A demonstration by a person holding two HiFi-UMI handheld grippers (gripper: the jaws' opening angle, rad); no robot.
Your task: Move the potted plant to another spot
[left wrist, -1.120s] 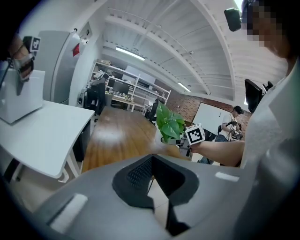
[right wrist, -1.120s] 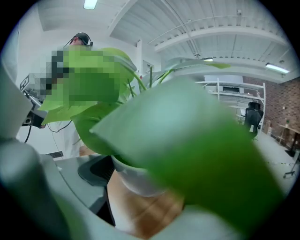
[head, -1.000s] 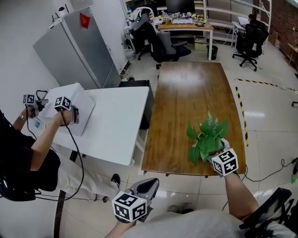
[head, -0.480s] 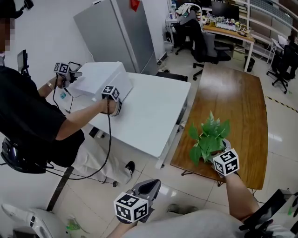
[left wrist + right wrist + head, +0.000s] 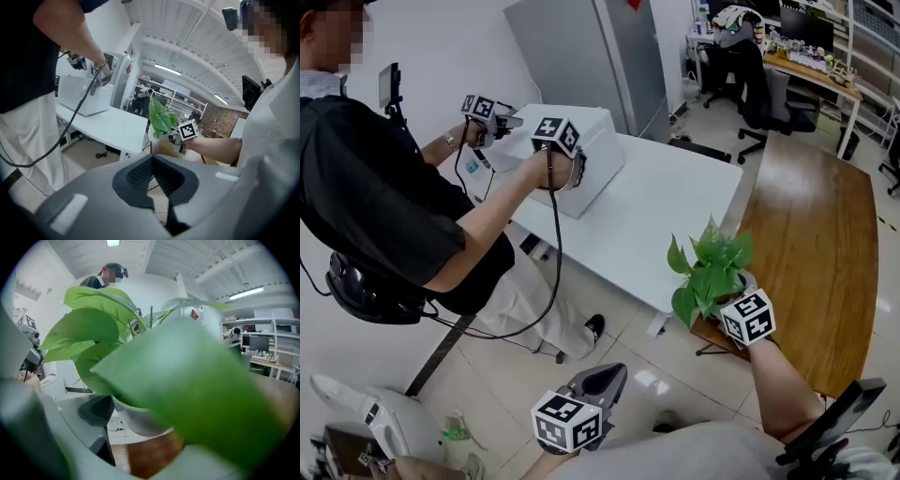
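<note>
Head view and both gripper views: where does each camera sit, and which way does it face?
Head view: on the person's head, facing steeply down at the white table and brown wooden table; left gripper, right gripper and right forearm show.
Left gripper view: on the shut left gripper, facing the green-leaved potted plant in its white pot; right forearm shows.
Right gripper view: on the right gripper gripping the pot, facing through leaves.
All share the plant.

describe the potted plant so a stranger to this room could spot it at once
Find the brown wooden table on the right of the head view. At its near corner, beside the white table, the right hand-held gripper holds the potted plant. It is the only leafy green thing there, in a white pot.
</note>
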